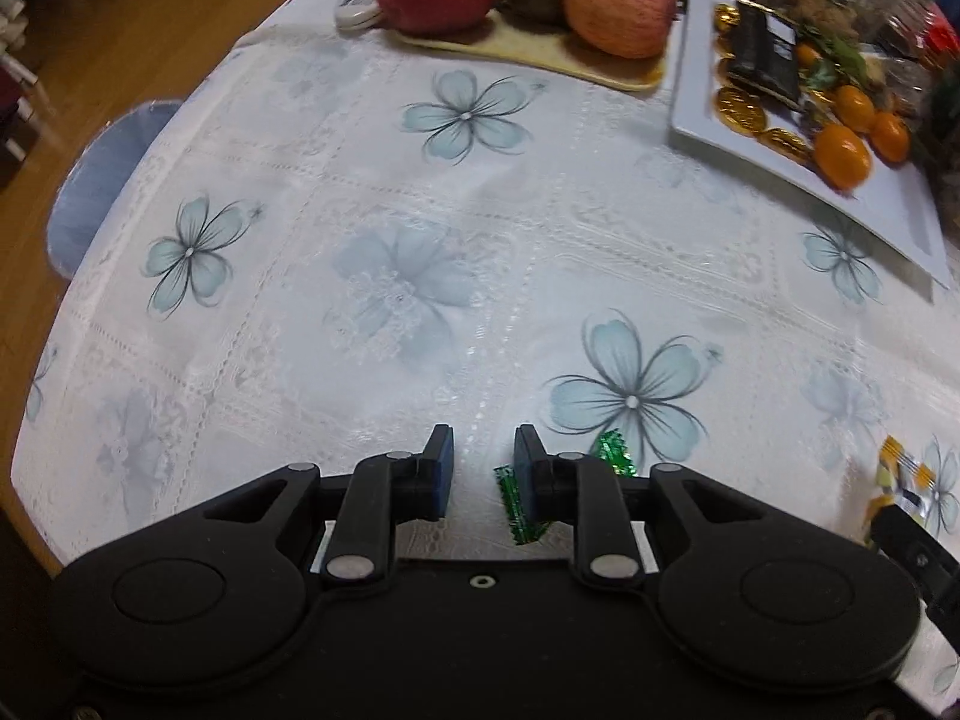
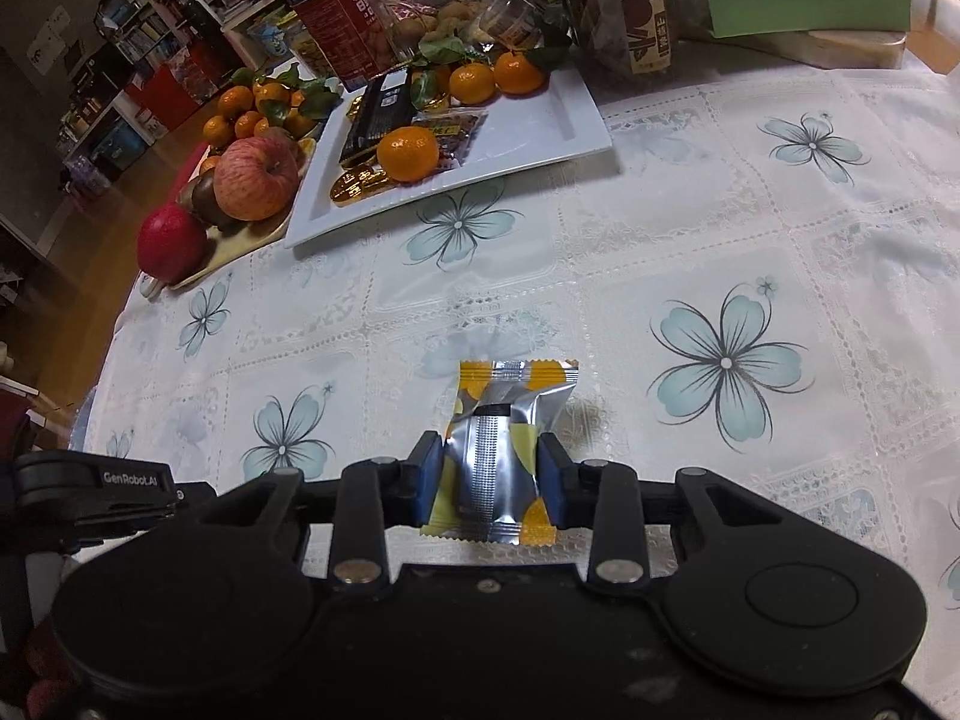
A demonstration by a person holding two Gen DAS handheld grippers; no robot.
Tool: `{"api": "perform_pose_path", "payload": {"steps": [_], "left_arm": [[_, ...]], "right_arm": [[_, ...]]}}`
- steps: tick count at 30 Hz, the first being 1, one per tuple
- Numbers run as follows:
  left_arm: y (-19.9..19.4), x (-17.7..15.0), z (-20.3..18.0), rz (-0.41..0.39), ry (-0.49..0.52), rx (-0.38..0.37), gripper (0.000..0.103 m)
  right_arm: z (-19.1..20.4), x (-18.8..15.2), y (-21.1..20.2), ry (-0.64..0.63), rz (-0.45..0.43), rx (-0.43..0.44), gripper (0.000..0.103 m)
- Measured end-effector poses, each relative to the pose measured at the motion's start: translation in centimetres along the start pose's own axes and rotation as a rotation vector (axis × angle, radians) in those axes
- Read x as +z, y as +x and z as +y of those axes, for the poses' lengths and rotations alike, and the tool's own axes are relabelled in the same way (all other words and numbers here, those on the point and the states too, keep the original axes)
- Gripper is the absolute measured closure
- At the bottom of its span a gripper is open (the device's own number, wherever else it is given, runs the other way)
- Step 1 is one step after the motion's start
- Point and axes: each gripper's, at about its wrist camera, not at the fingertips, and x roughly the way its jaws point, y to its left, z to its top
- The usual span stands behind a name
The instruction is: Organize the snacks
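Snacks await sorting on a floral tablecloth (image 2: 690,192): white tray (image 2: 528,138) of tangerines, then the right gripper (image 2: 491,480) pinching a silver-and-yellow packet (image 2: 510,420), left gripper (image 1: 483,468) spread beside a green candy (image 1: 519,510).

Table: a white lace-patterned tablecloth (image 1: 372,252) printed with pale blue flowers covers it edge to edge.
Floor: warm brown wood (image 1: 120,30) beyond the table's left edge.
Seat: a blue-grey chair (image 1: 102,192) tucked at that edge.
Shelving: crowded shelves (image 2: 150,30) at the far left (contents too blurred to read).
Light: dim, indoor.
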Motion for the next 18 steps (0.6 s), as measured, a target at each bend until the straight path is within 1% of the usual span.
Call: {"api": "perform_pose_path", "payload": {"steps": [3, 7, 9, 12, 13, 14, 15, 18], "left_arm": [[0.4, -0.2, 0.1, 0.023, 0.010, 0.003, 0.071], [-0.3, -1.2, -1.4, 0.026, 0.114, -0.037, 0.071], [-0.6, -1.6, -2.0, 0.032, 0.144, -0.050, 0.070], [-1.2, -1.6, -2.1, -0.016, 0.131, 0.000, 0.070], [-1.4, -1.5, -1.9, -0.032, 0.121, 0.006, 0.070], [-1.7, -1.3, -1.7, -0.040, 0.111, -0.005, 0.070], [-1.9, -1.2, -1.4, -0.041, 0.098, -0.035, 0.070], [-2.1, -1.0, -1.0, -0.023, 0.068, -0.146, 0.070]], "right_arm": [[0.1, -0.1, -0.2, -0.008, 0.006, 0.010, 0.067], [-0.2, -0.1, -0.6, -0.012, 0.011, 0.007, 0.067], [-0.5, -0.2, -0.8, 0.002, 0.020, 0.006, 0.067], [-0.9, -0.2, -1.1, 0.025, 0.031, 0.010, 0.067], [-0.9, -0.2, -1.2, 0.028, 0.030, 0.009, 0.067], [-0.8, -0.2, -1.3, 0.029, 0.028, 0.007, 0.067], [-0.7, -0.2, -1.4, 0.025, 0.025, 0.005, 0.067], [-0.5, -0.3, -1.3, 0.022, 0.025, -0.003, 0.067]]}}
